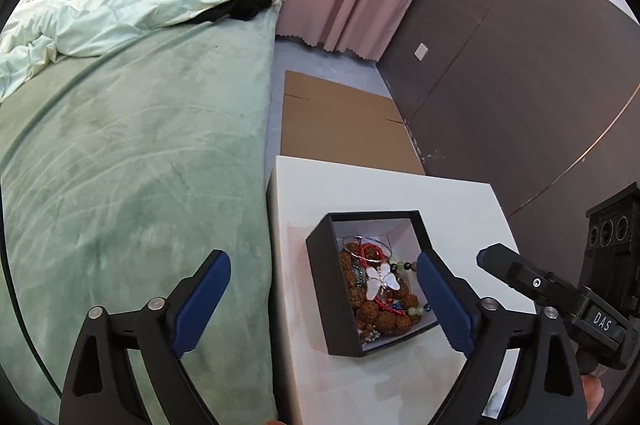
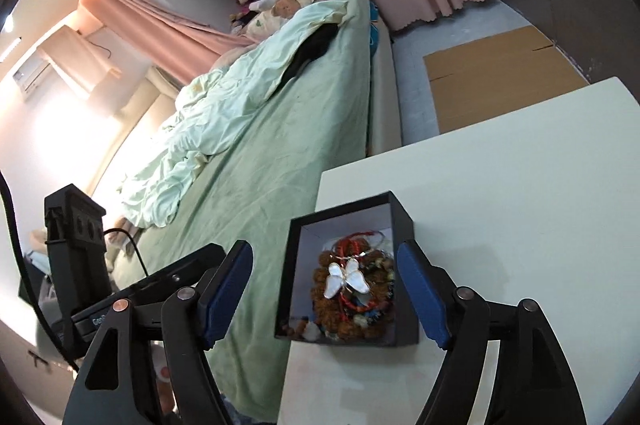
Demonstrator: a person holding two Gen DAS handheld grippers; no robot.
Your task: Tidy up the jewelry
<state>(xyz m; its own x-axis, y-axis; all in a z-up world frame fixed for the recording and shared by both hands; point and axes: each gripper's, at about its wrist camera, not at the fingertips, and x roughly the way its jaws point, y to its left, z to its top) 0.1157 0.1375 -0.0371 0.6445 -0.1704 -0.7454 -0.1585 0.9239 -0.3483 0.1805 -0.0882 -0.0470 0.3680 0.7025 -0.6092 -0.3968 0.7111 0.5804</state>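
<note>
Jewelry (image 1: 382, 289) lies in a heap inside the open black box (image 1: 320, 277) on the white counter (image 1: 384, 193), with a white butterfly piece (image 1: 383, 280) on top and brown beads around it. Left hand-held gripper (image 1: 324, 297) is spread wide and holds nothing, its blue pad at 3 o'clock overlapping the box edge. Right hand-held gripper (image 2: 326, 299) is also wide and empty, with the box seen between its 2 fingers, and the green bed (image 1: 140, 165) lies at 9 o'clock of the counter.

A matt black box (image 1: 320, 289) holds rough brown beads (image 1: 384, 321) and a glossy butterfly (image 1: 382, 279) on a smooth white table (image 1: 360, 185).
</note>
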